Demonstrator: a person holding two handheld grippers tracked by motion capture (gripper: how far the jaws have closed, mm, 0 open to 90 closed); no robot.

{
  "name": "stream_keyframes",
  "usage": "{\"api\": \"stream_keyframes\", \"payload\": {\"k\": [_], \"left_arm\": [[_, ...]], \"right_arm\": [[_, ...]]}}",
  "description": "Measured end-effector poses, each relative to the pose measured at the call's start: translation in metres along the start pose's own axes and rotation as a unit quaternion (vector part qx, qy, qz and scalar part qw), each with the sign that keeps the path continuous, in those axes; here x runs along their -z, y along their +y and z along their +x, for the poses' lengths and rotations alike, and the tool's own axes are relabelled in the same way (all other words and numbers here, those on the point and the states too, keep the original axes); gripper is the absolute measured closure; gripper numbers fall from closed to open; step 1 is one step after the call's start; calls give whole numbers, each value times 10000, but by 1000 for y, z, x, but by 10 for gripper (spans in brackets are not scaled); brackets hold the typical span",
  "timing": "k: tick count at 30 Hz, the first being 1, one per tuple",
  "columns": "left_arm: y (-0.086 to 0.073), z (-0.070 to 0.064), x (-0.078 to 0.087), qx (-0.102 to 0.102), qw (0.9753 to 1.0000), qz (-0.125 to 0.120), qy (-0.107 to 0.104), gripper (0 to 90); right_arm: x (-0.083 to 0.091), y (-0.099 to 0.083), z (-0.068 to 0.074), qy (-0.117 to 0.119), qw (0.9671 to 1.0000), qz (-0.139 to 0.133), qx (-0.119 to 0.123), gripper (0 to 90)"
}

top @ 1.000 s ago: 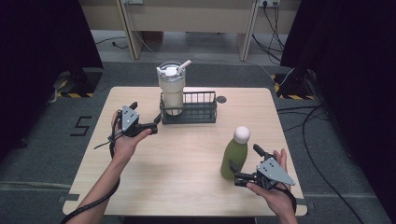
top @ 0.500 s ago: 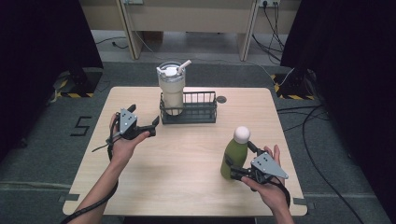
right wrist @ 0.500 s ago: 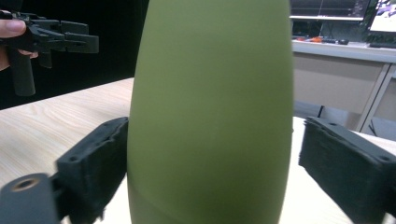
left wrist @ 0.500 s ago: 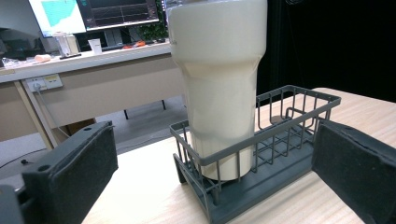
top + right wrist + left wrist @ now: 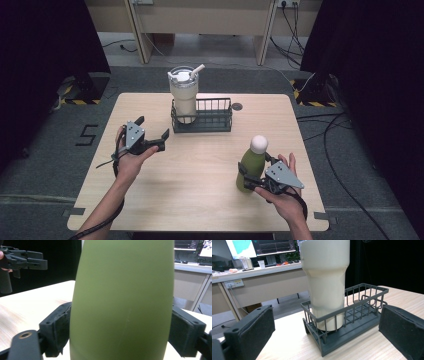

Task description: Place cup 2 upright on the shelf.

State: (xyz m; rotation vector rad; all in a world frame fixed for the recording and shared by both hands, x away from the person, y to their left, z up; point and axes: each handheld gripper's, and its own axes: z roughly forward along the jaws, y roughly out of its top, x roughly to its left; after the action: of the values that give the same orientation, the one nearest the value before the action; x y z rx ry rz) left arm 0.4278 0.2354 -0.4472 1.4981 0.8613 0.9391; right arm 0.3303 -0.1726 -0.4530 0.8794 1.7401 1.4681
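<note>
I am closing my right gripper (image 5: 251, 179) around the green bottle (image 5: 251, 169), standing upright near the table's (image 5: 200, 200) right front; its jaws are hugging the smooth, stiff, probably slippery lower body. My left gripper (image 5: 152, 134) is hanging open.

I note a light wooden table (image 5: 200, 175) bearing a dark wire basket (image 5: 212, 121) at its far middle with a cream tumbler (image 5: 183, 97) inside, and a green bottle (image 5: 251, 165) upright near its right front.
</note>
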Motion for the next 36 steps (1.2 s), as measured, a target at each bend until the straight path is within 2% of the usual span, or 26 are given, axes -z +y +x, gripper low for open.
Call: {"api": "stream_keyframes", "payload": {"k": [4,8,23,31,36], "left_arm": [[-2,0,2,13,10000,13,1,0],[-5,1,4,10,10000,37,13,0],[-10,0,4,36,9999,101,6,0],[-13,3,5,66,9999,133,47,0],[-14,4,5,86,9998,149,64,0]], "right_arm": [[-2,-1,1,-36,10000,-6,68,161],[-4,-1,4,-69,10000,18,49,218],[-4,3,4,-84,9998,157,60,227],[-6,4,4,-143,9998,136,12,230],[-6,12,2,-156,9999,42,19,230]]}}
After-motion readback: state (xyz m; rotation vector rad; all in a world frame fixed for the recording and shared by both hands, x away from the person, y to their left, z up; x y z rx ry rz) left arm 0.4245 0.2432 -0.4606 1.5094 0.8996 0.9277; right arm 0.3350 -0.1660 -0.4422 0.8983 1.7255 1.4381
